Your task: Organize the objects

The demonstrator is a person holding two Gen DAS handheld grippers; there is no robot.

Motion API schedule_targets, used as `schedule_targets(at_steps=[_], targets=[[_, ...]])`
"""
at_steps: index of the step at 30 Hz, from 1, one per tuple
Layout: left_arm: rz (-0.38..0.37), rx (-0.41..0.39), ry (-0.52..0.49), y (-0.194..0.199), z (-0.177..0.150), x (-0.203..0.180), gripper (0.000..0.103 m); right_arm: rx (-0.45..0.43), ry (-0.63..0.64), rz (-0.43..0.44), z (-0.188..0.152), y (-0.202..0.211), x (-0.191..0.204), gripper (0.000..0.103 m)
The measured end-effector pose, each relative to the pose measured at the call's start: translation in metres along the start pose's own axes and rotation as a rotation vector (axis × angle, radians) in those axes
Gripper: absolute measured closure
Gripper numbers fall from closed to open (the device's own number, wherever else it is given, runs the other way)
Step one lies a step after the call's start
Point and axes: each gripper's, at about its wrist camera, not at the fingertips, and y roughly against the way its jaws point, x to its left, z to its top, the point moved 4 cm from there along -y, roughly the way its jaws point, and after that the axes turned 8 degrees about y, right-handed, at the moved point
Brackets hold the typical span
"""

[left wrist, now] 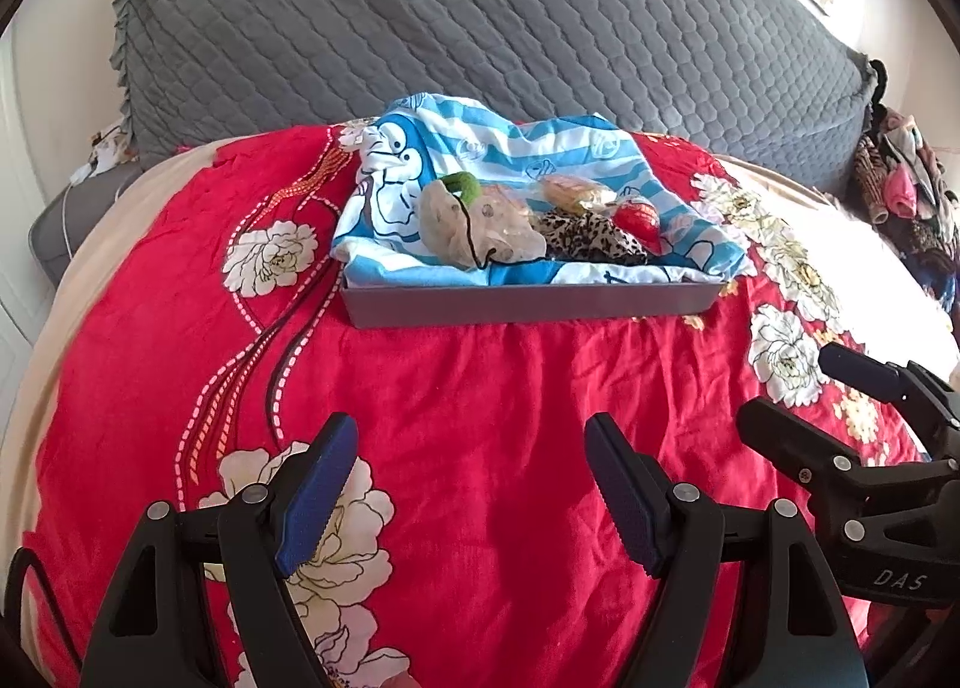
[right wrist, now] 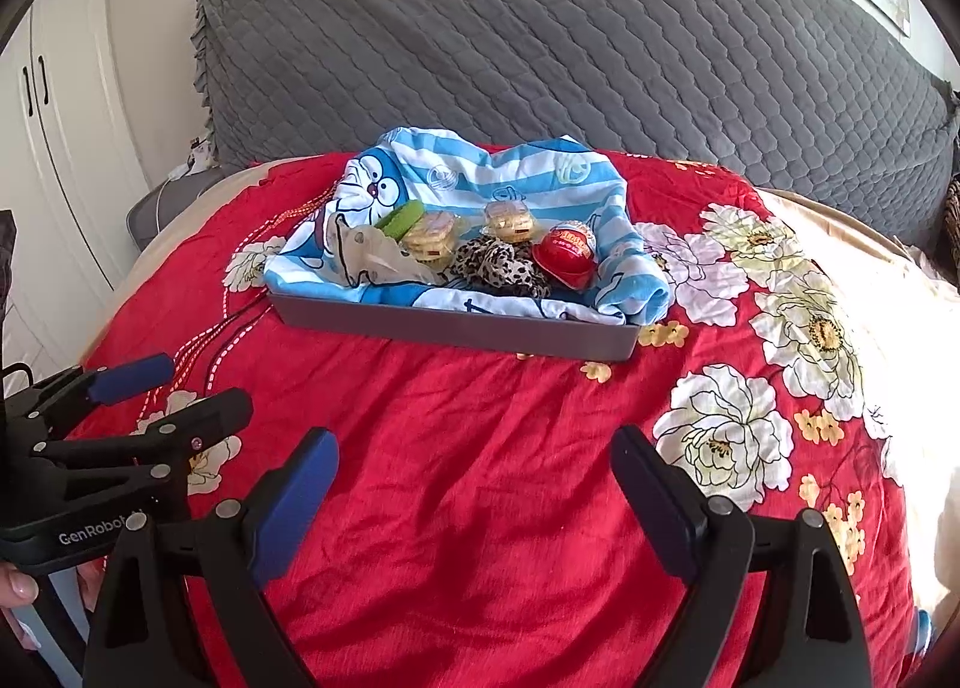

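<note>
On the near left, the left gripper (left wrist: 462, 490) hangs wide apart and empty over a rumpled red floral quilt (left wrist: 480, 388). Farther off, a shallow grey tray (right wrist: 456, 328) holds striped cloth (right wrist: 528, 178), leopard scrunchie (right wrist: 498, 265), glossy red egg (right wrist: 567, 256). Near right, the right gripper (right wrist: 474, 499) gapes empty.

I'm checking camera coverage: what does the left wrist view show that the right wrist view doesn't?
Only the left wrist view shows the clothes pile at the bed's far right, and the right gripper from the side, open.

Only the right wrist view shows the white wardrobe, a second cookie pack clearly, and the left gripper from the side, open.

Both show the grey tray on the red bedspread, lined with a blue cartoon cloth and holding a red egg, a leopard scrunchie and a green item.
</note>
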Motion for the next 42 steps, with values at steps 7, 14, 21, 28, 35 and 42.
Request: schedule_targets(at_steps=[7, 14, 21, 28, 35, 42], targets=[[-0.001, 0.002, 0.009, -0.006, -0.006, 0.004, 0.024, 0.0, -0.012, -0.001, -0.004, -0.005, -0.004, 0.011], [0.009, 0.017, 0.003, -0.016, -0.014, 0.008, 0.024, 0.006, -0.024, 0.004, -0.015, -0.013, -0.005, 0.011], [0.005, 0.008, 0.013, -0.019, -0.017, 0.01, 0.024, 0.01, -0.024, -0.005, -0.023, -0.019, -0.006, 0.011], [-0.006, 0.004, 0.016, -0.022, -0.02, 0.011, 0.024, 0.023, -0.025, 0.009, -0.032, -0.025, -0.003, 0.011], [0.003, 0.017, 0.005, -0.031, -0.028, 0.011, 0.024, 0.028, -0.017, 0.005, -0.038, -0.03, 0.001, 0.011], [0.005, 0.02, -0.002, -0.037, -0.032, 0.013, 0.024, 0.034, -0.03, -0.006, -0.042, -0.035, -0.006, 0.011]])
